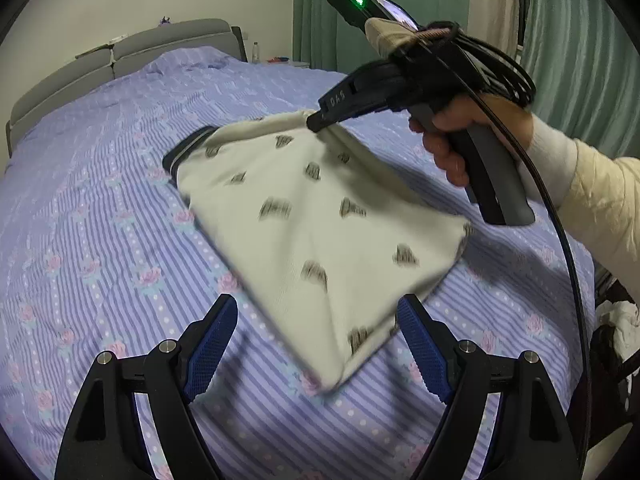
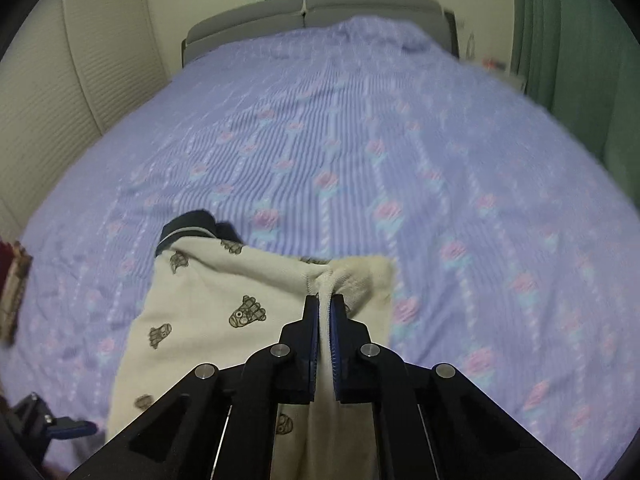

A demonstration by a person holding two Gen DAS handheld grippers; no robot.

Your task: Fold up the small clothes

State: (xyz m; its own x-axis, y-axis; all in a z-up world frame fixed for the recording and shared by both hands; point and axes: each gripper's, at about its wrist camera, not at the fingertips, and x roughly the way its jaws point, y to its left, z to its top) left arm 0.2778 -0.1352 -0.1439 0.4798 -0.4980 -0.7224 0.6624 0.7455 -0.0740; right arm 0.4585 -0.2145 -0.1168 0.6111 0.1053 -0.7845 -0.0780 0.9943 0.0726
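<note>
Cream printed knit garment (image 1: 320, 216) lies on the purple striped floral bedspread (image 1: 100, 220); in the left view your left gripper (image 1: 316, 344) gapes w/ nothing in it, so take the near corner. Right view: right gripper (image 2: 325, 304) pinches its far edge, so lift both evenly.

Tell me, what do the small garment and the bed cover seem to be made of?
Garment: probably soft cotton knit, matte cream with printed motifs; it bunches into folds where pinched. Bed cover: probably woven cotton, matte, with ribbed purple stripes and a flower print.
</note>
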